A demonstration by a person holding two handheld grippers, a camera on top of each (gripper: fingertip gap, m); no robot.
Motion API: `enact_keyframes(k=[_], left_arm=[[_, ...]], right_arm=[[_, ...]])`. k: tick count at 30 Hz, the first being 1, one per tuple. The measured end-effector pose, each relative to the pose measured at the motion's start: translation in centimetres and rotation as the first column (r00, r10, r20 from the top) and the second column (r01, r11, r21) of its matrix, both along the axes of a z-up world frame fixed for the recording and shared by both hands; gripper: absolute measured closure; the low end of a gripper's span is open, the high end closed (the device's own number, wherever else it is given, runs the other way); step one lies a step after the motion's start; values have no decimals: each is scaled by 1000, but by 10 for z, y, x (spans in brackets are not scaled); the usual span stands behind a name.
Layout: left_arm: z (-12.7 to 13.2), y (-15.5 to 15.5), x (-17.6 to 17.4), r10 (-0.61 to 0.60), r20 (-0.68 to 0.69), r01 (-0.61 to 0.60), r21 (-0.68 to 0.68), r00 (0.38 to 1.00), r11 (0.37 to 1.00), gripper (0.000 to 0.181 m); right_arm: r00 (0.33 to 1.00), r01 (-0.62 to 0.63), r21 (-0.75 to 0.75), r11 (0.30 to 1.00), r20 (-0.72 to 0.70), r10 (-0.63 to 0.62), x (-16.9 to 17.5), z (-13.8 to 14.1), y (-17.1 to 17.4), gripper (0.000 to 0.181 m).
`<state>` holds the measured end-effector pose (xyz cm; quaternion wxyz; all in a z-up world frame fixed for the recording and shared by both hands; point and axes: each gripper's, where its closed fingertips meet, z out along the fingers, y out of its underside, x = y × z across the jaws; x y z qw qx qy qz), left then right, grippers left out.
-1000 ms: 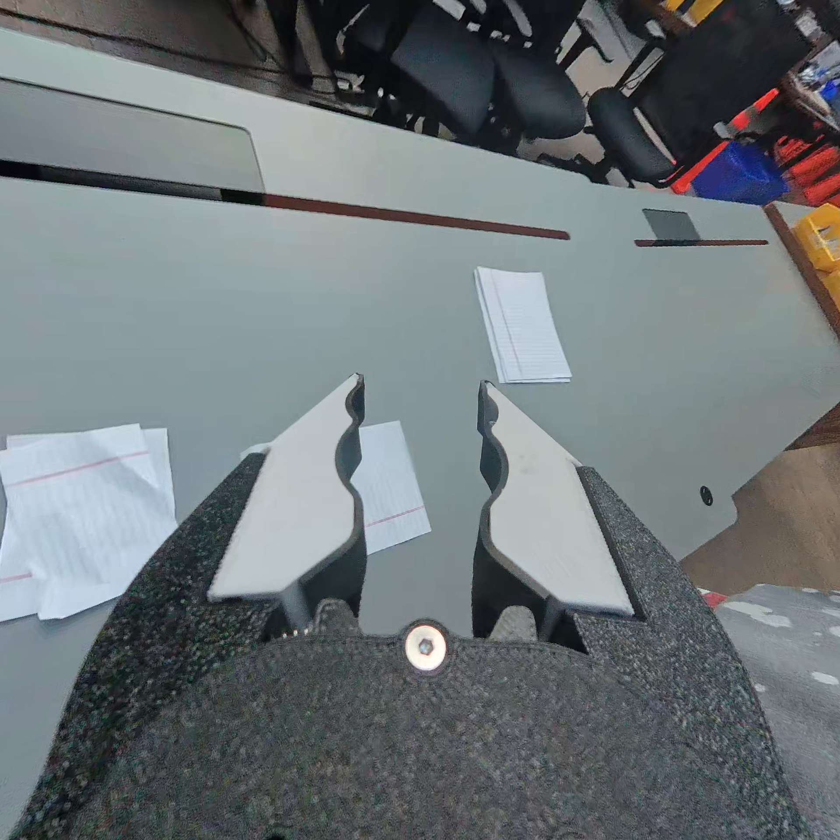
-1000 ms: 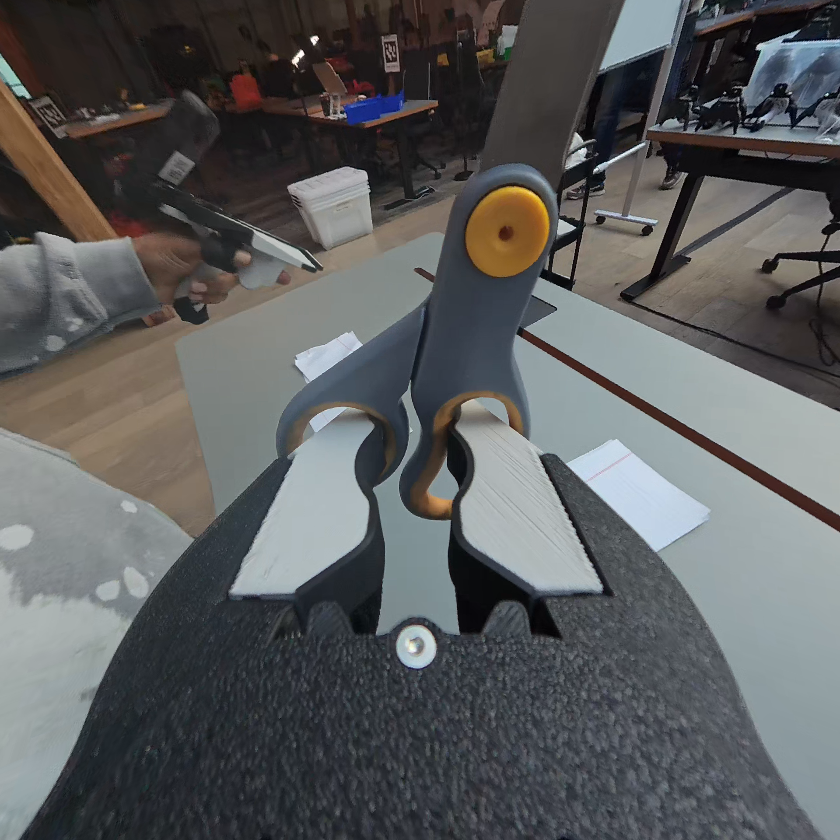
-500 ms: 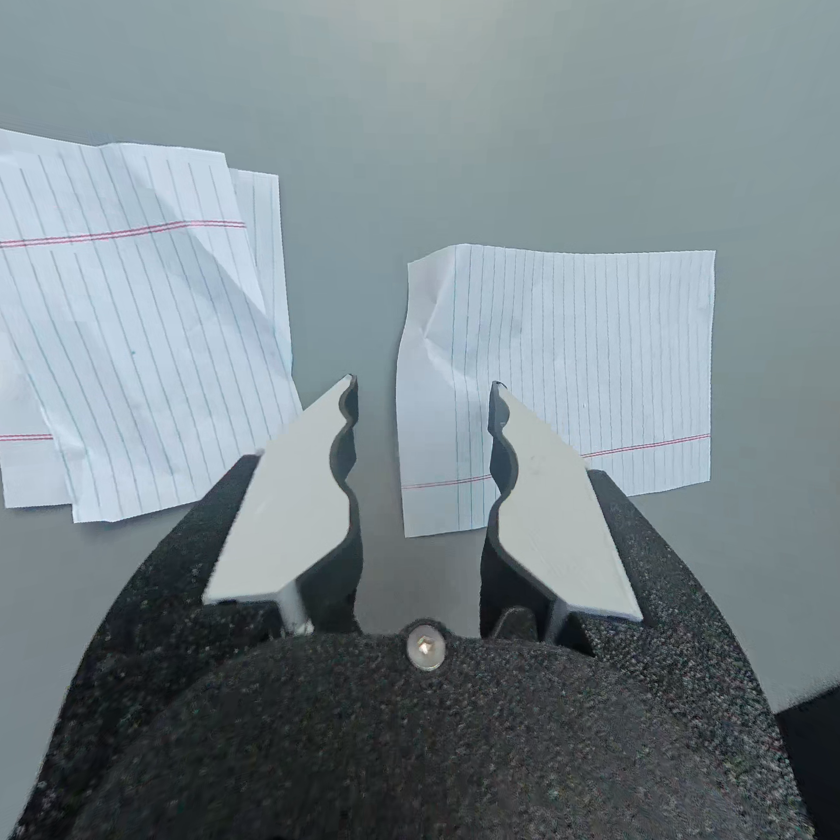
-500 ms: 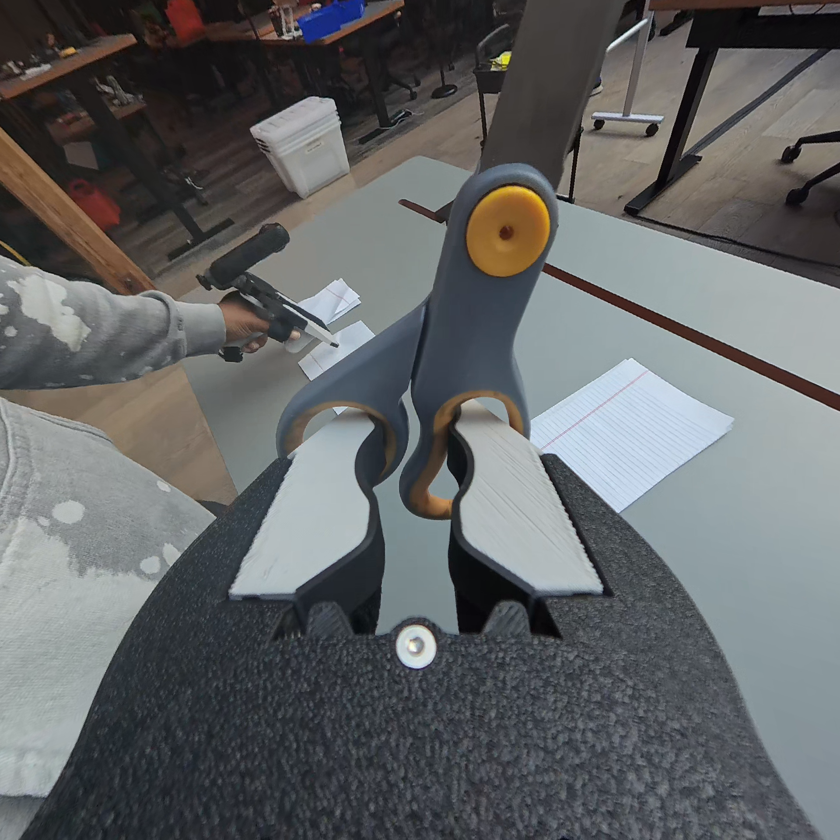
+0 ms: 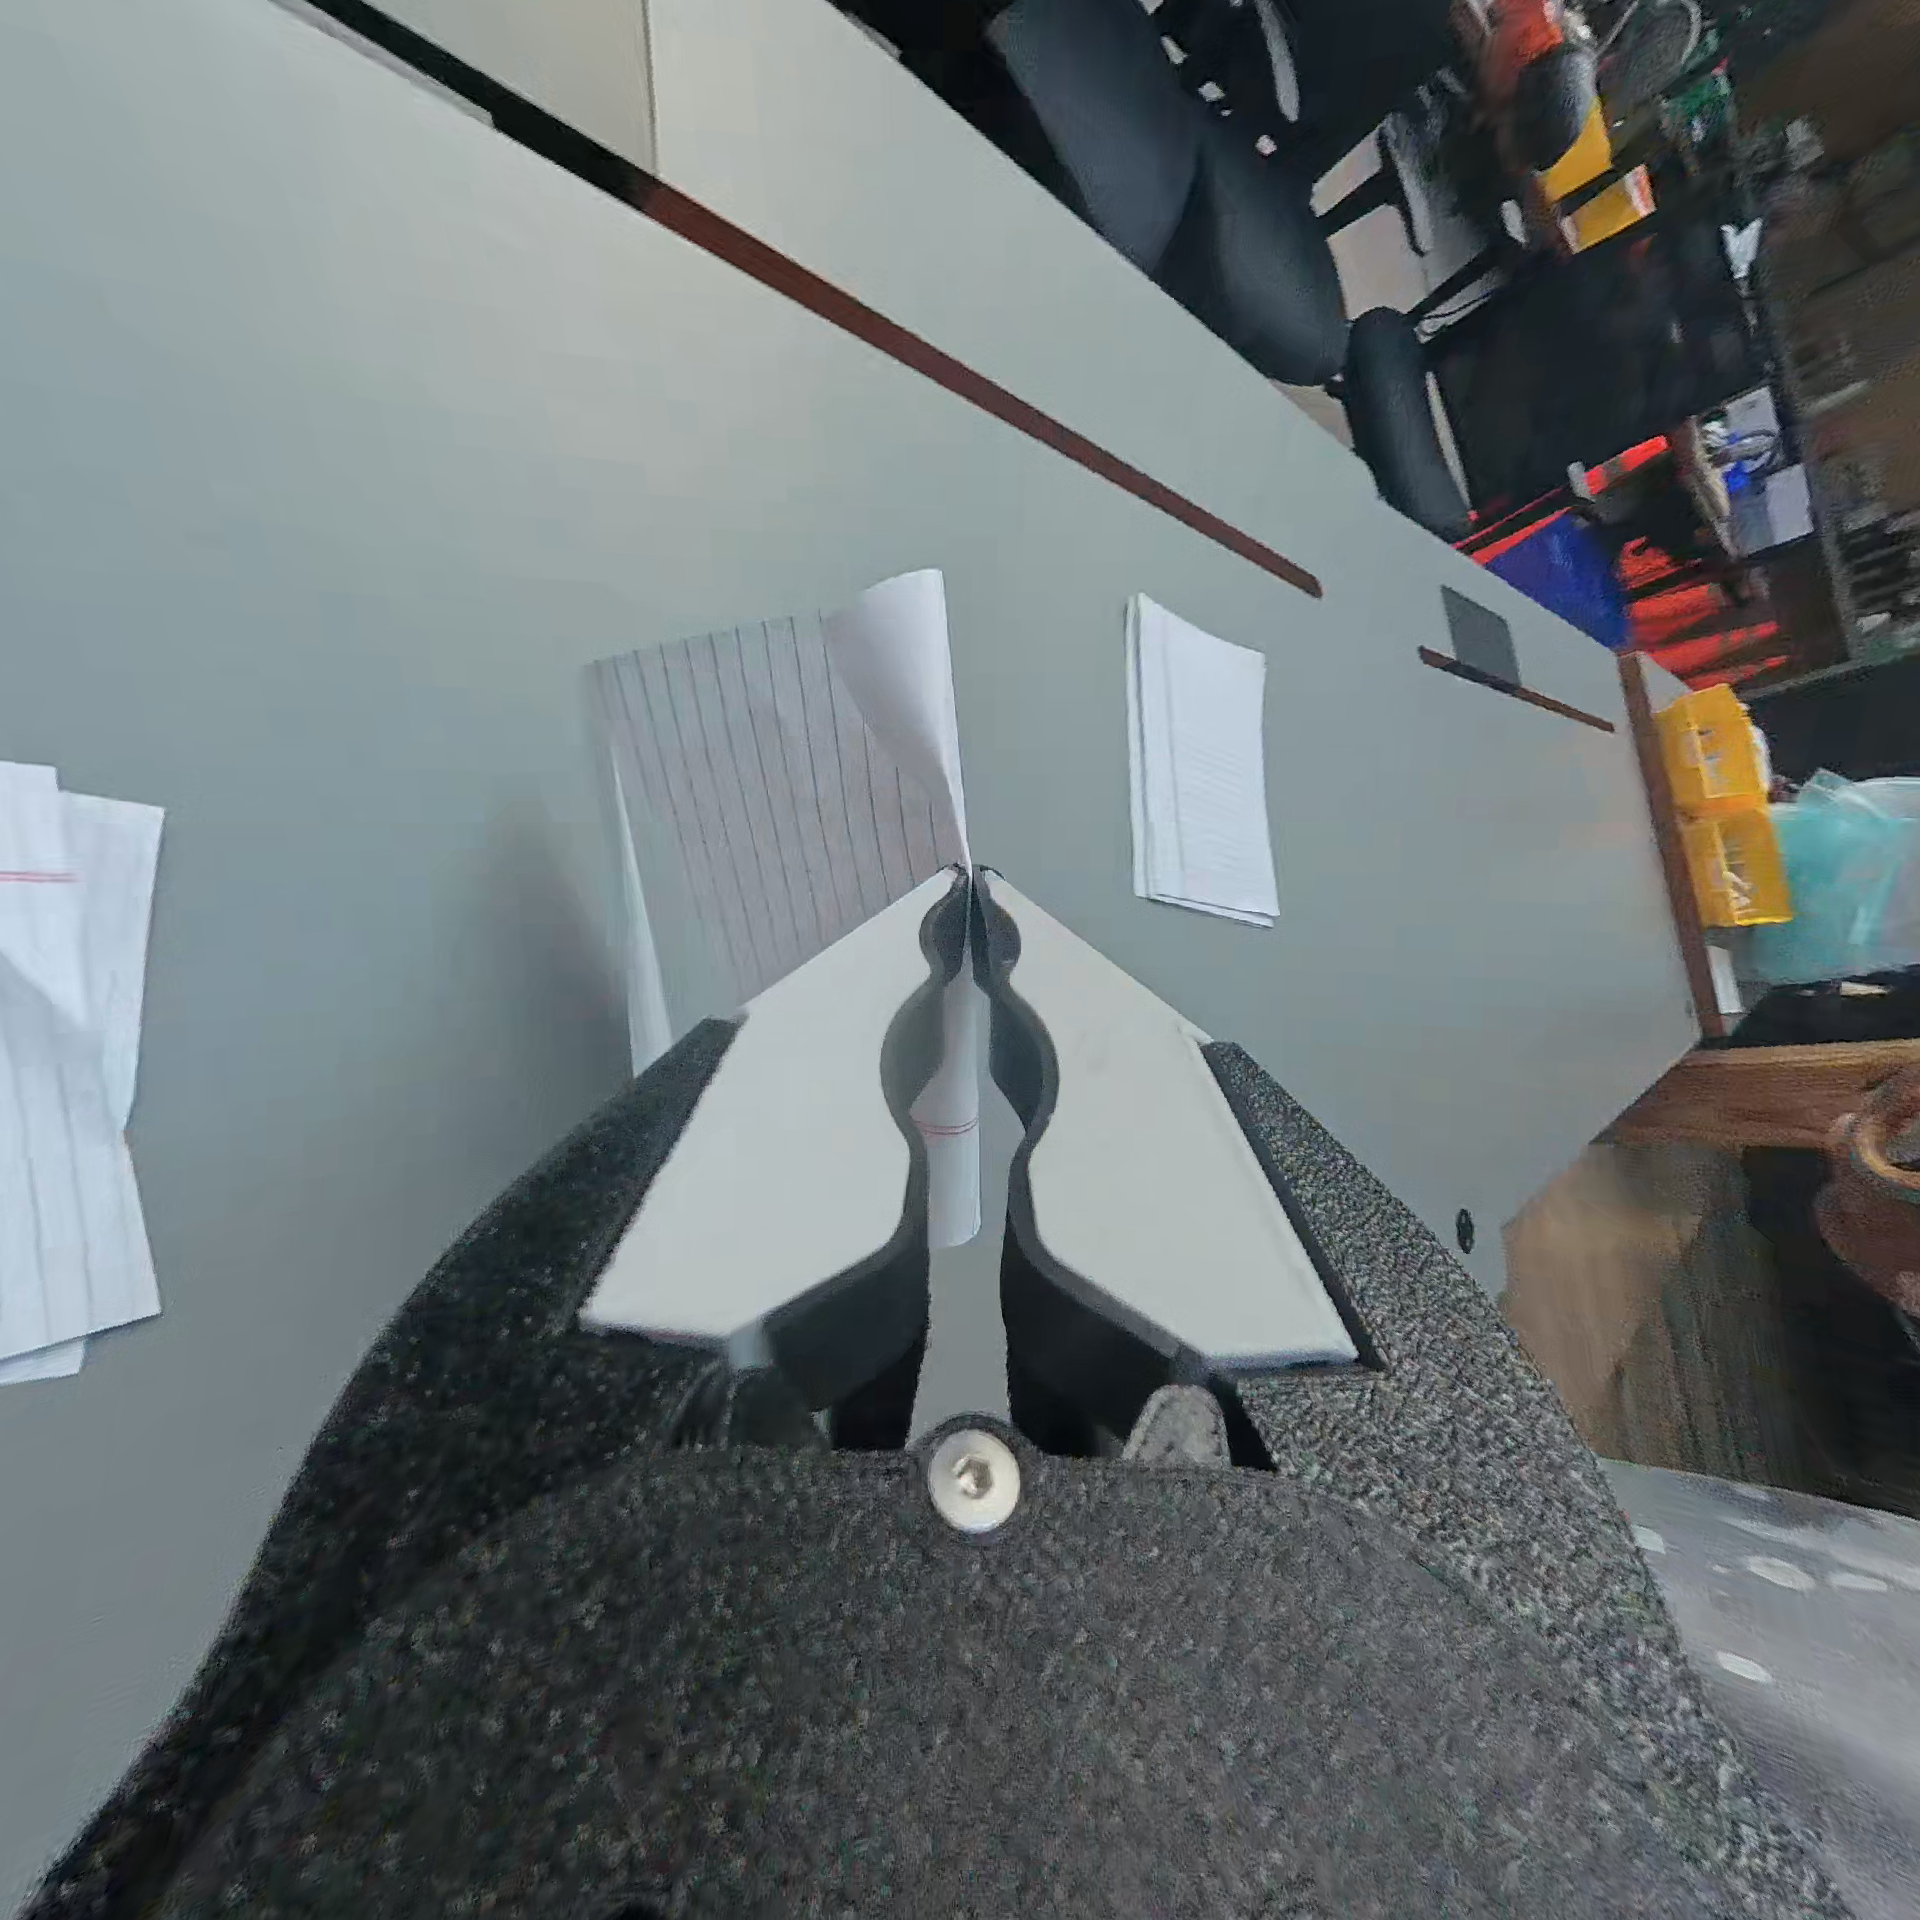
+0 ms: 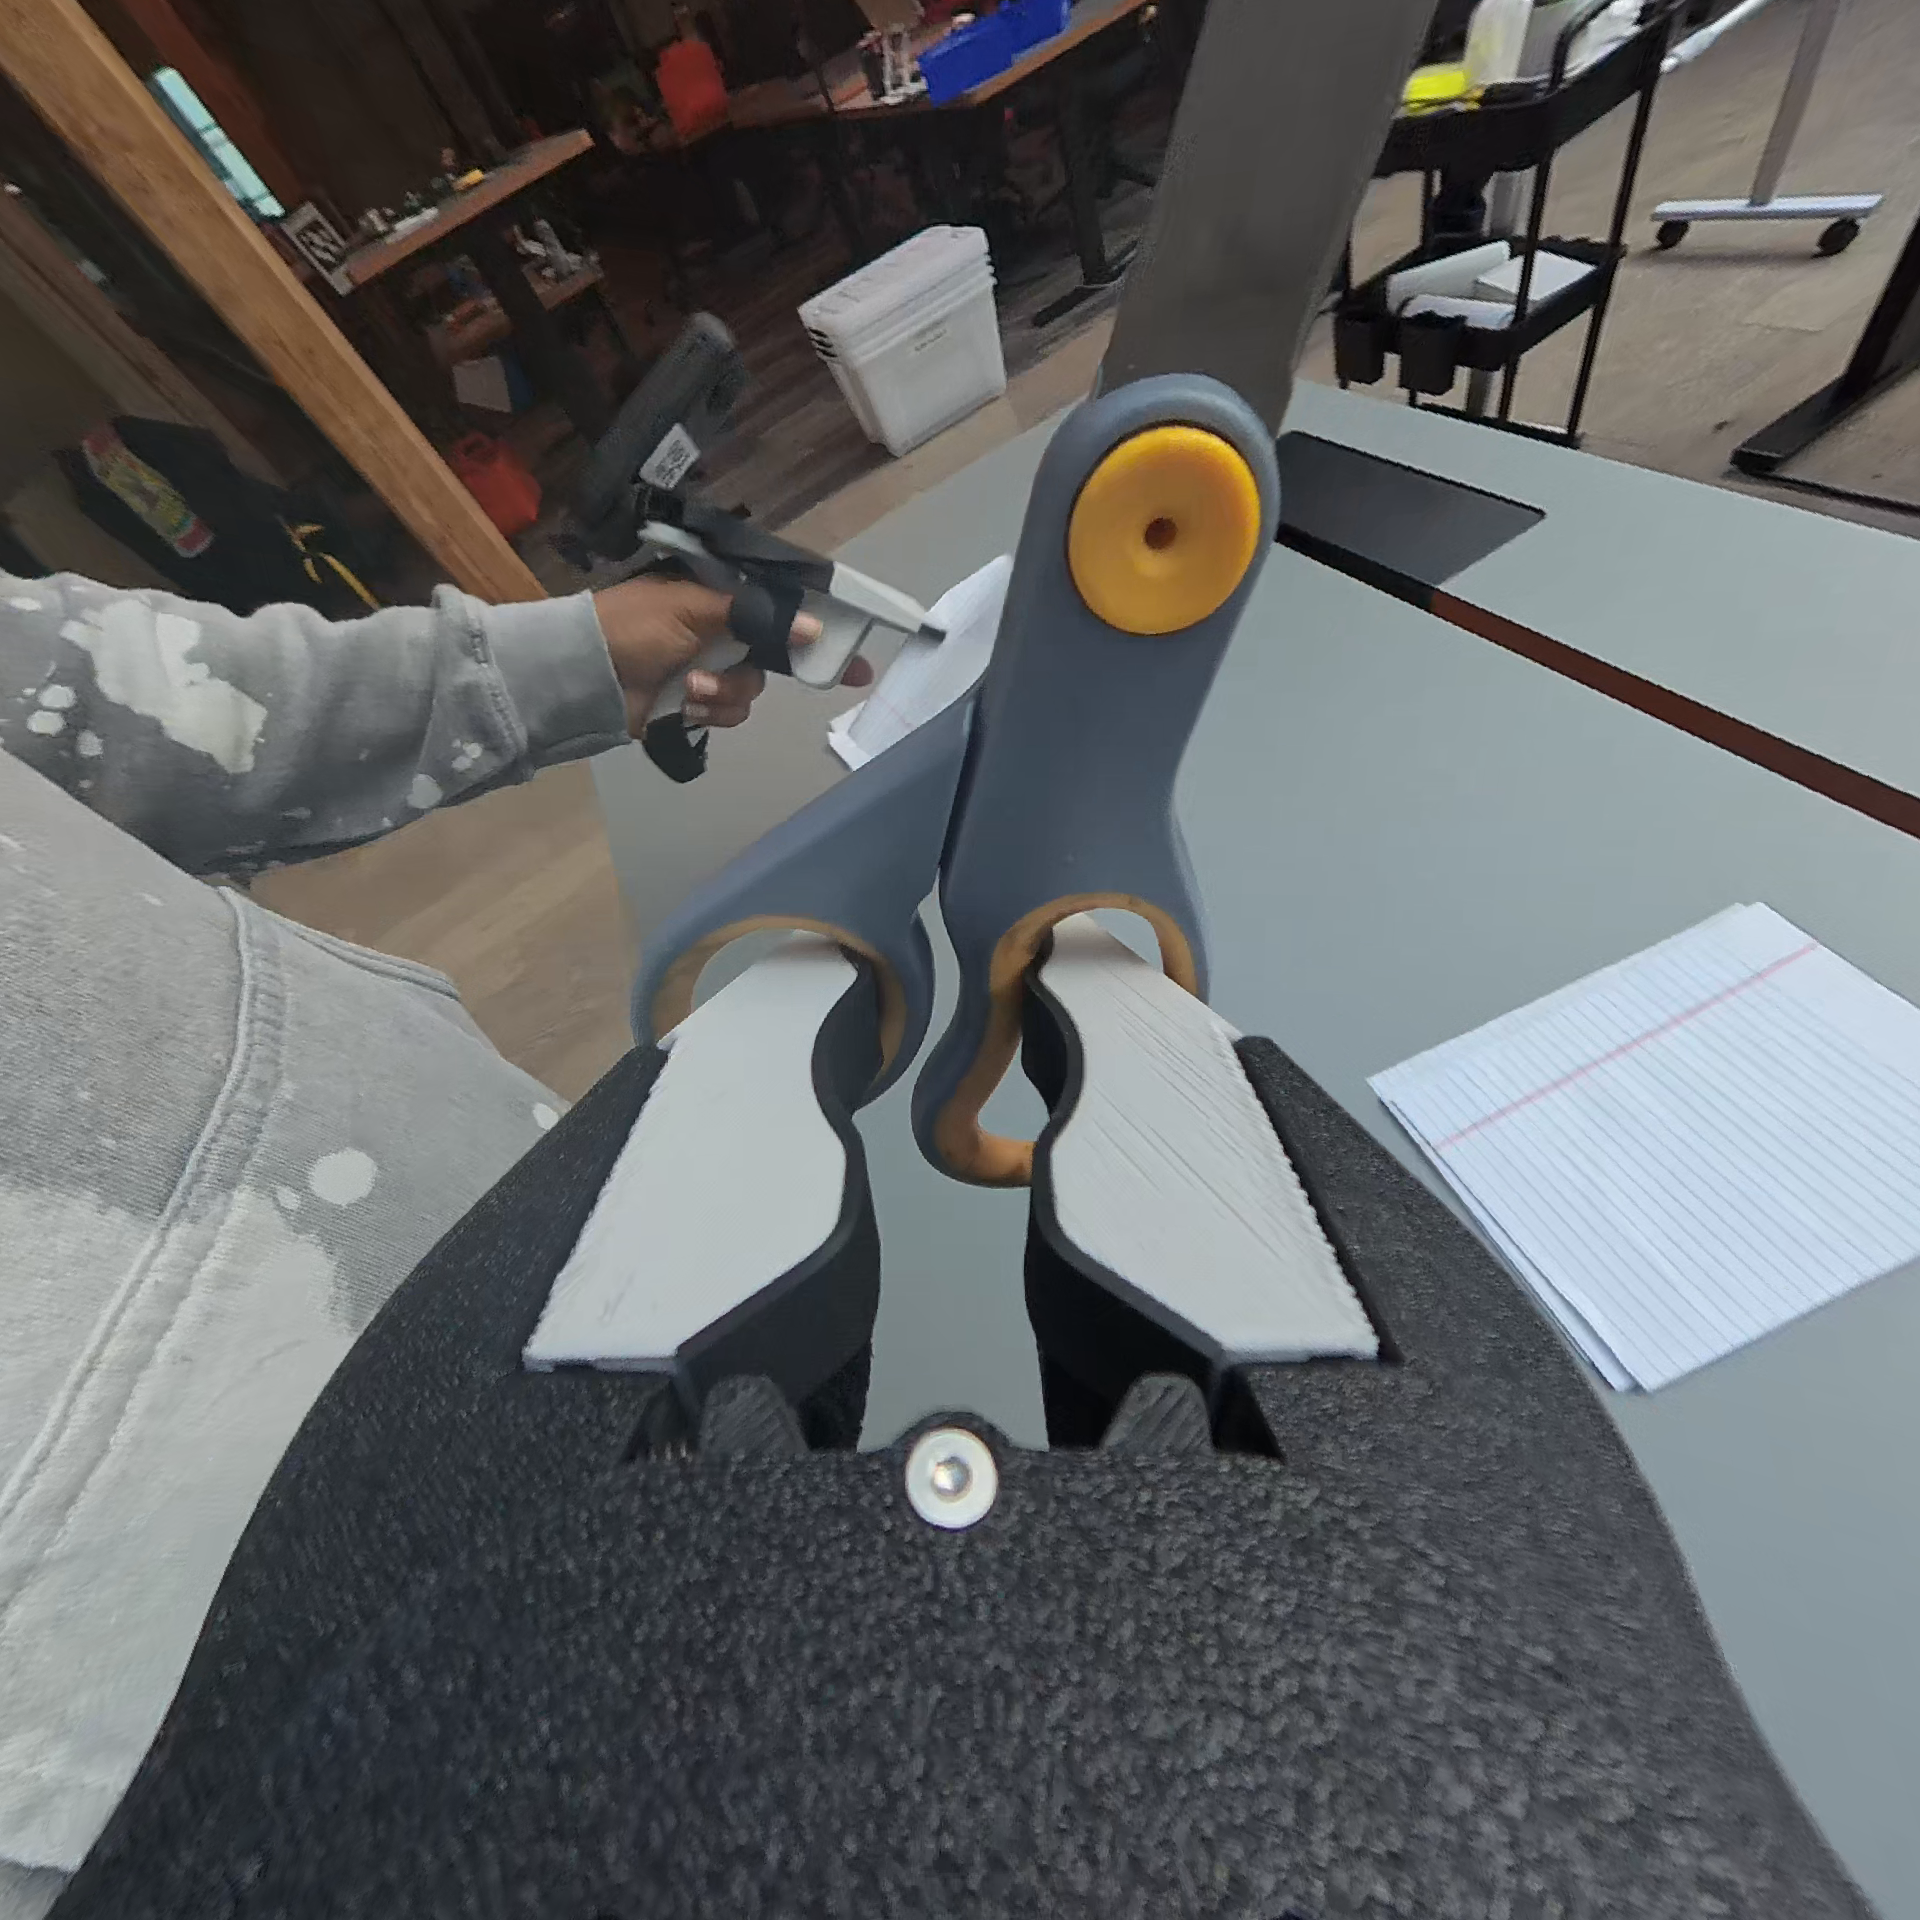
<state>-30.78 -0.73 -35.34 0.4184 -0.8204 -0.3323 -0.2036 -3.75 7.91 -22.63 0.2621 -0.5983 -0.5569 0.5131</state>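
My left gripper [image 5: 968, 873] is shut on the edge of a lined paper sheet [image 5: 769, 769]. The sheet stands up from the grey table [image 5: 312, 468], and a strip of it runs back between the fingers. The right wrist view shows this gripper [image 6: 930, 623] in a person's hand, pinching the same sheet [image 6: 925, 675] over the table's far corner. My right gripper [image 6: 956, 935] has one finger through each handle loop of grey and orange scissors [image 6: 1081, 727]. It holds them upright, with the closed blade [image 6: 1247, 156] pointing up and away.
A neat stack of lined paper [image 5: 1205, 758] lies right of the held sheet and also shows in the right wrist view [image 6: 1662, 1122]. Crumpled sheets [image 5: 62, 1039] lie at the left. Office chairs [image 5: 1195, 187], yellow bins [image 5: 1714, 810], white bins [image 6: 914, 332] and a cart [image 6: 1486, 260] surround the table.
My left gripper was open above a lined sheet on the table. Its fingers have closed on the sheet's edge and lifted it. My right gripper still holds the scissors the same way.
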Motion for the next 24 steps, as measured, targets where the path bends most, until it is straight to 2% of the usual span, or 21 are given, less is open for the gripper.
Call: enact_keyframes(k=[3,7,11,14,17,20,24], left_arm=[[75,33,23,-118,37,109,193,992,975,181],[184,66,65,-322,-52,318,371,945,873,181],[293,82,119,-508,-218,546,469,833,694,181],[361,83,157,-618,-370,717,438,694,543,181],[417,86,182,-672,-472,821,359,571,445,181],[460,92,200,-698,-506,862,314,507,399,181],[496,97,218,-715,-544,899,262,439,352,181]], right_arm=[[994,-80,-36,996,-77,77,-14,13,-22,161],[969,-137,-1,991,-207,134,-33,48,-37,160],[930,-186,20,982,-318,182,-44,91,-42,159],[897,-234,40,971,-377,231,-45,120,-50,158],[864,-297,41,954,-415,287,-43,141,-63,154],[828,-359,25,933,-452,331,-35,160,-74,153],[787,-417,40,908,-484,383,-22,184,-84,149]])
